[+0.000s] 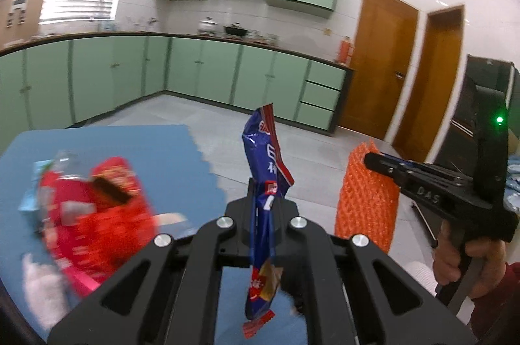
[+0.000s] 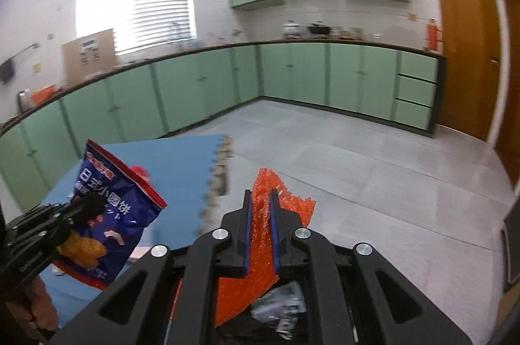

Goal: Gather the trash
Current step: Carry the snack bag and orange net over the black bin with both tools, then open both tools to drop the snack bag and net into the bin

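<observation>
Left claw [image 1: 261, 208] clamped on blue snack wrapper [image 1: 265, 150], upright between its fingers. Right claw [image 2: 260, 208] clamped on orange foam net [image 2: 282, 205]. Red trash pile [image 1: 97, 208] on blue mat [image 1: 146, 146], left of left claw.

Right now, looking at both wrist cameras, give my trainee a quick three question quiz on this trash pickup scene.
1. True or false: the left gripper is shut on a crumpled blue foil snack bag.
2. What does the right gripper hold? A) orange foam net sleeve B) white tissue C) nothing
3. Fill in: the red wrappers lie on a ____ foam mat.

Key: 1 true; 2 A; 3 blue.
</observation>
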`<move>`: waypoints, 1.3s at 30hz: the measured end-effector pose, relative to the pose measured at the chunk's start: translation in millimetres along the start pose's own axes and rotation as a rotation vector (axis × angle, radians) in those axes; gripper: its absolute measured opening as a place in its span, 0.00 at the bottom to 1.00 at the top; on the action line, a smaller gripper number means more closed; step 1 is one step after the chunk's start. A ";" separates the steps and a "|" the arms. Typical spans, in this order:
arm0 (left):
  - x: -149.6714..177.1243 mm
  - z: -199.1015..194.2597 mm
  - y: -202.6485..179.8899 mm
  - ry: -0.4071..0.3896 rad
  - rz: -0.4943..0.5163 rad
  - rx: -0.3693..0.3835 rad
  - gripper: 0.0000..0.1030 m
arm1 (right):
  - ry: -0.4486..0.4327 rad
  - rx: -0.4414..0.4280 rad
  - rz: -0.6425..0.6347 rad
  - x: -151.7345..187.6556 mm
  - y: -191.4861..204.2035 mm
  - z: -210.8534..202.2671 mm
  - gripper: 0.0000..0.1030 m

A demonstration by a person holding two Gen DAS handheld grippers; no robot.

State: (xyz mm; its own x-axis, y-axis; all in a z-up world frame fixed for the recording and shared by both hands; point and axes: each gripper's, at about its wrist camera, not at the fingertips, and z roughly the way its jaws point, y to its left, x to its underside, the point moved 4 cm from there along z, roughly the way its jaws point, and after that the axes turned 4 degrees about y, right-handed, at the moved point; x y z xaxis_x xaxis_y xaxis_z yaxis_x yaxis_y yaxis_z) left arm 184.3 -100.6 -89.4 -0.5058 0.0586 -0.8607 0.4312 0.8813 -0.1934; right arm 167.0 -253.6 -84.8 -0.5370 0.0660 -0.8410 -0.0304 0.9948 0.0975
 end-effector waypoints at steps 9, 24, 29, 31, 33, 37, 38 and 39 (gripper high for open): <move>4.2 89.7 -39.2 0.045 0.016 0.068 0.04 | 0.028 0.098 0.077 12.9 -64.6 23.8 0.09; 24.4 140.1 -45.3 0.131 -0.023 0.075 0.39 | 0.073 0.141 0.122 27.6 -99.8 50.1 0.09; 14.6 124.0 -37.4 0.096 -0.014 0.055 0.43 | 0.087 0.134 0.131 31.0 -87.4 57.0 0.09; 10.1 117.5 -33.3 0.084 -0.007 0.035 0.46 | 0.093 0.130 0.128 33.2 -87.5 61.8 0.09; 9.3 110.4 -27.3 0.079 -0.006 0.010 0.47 | 0.103 0.129 0.124 36.2 -86.3 67.8 0.09; 8.9 97.4 -14.5 0.076 -0.011 -0.031 0.48 | 0.131 0.127 0.122 44.0 -83.1 85.4 0.09; 8.5 95.2 -11.7 0.075 -0.012 -0.040 0.48 | 0.139 0.122 0.121 45.9 -80.9 90.1 0.09; 8.5 92.6 -8.7 0.074 -0.012 -0.050 0.48 | 0.147 0.118 0.120 47.4 -79.2 94.6 0.09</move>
State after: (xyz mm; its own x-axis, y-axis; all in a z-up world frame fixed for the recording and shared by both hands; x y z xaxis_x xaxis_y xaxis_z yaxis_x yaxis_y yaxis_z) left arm 245.4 -151.3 -138.7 -0.5655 0.0804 -0.8208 0.3876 0.9044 -0.1785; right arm 223.6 -321.8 -182.7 -0.6481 0.1813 -0.7396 0.1356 0.9832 0.1221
